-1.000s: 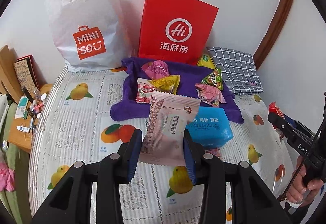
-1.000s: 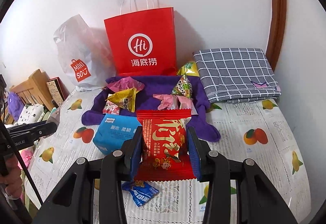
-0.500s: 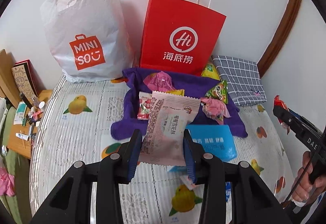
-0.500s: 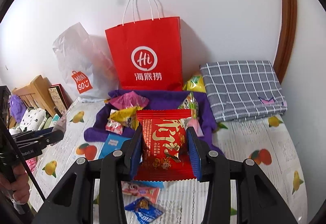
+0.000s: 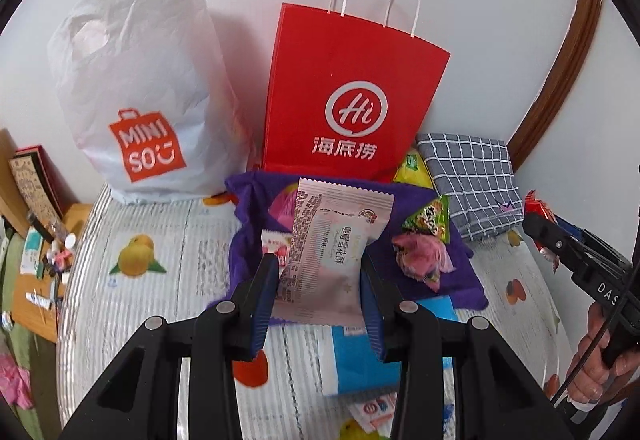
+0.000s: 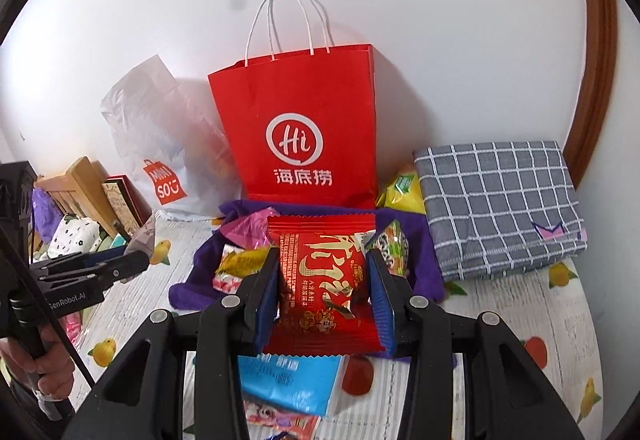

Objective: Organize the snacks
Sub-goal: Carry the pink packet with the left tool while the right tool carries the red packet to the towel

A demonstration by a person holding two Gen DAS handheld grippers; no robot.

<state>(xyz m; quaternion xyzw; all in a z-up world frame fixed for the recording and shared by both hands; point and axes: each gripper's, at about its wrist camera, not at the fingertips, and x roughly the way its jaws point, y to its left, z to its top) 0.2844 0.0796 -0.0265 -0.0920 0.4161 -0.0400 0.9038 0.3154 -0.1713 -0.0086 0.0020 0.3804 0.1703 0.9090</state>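
My left gripper (image 5: 318, 288) is shut on a pale pink snack packet (image 5: 332, 252), held upright over the near edge of a purple cloth (image 5: 244, 240) strewn with several wrapped snacks. My right gripper (image 6: 324, 296) is shut on a red snack packet with gold lettering (image 6: 322, 280), held in front of the same purple cloth (image 6: 188, 288). A red paper bag with white handles (image 5: 352, 92) (image 6: 300, 128) stands open against the wall behind the cloth. The right gripper also shows at the right edge of the left wrist view, with a hand on its handle.
A white MINISO plastic bag (image 5: 140, 88) leans on the wall left of the red bag. A folded grey checked cloth (image 6: 496, 200) lies at the right. A blue tissue pack (image 6: 292, 380) and small wrappers lie on the fruit-print cover below the grippers. Clutter sits off the bed's left side.
Both grippers have carried their packets forward and slightly up toward the red bag, which now looks larger. The blue pack has slid under the grippers. Both grips are unchanged.
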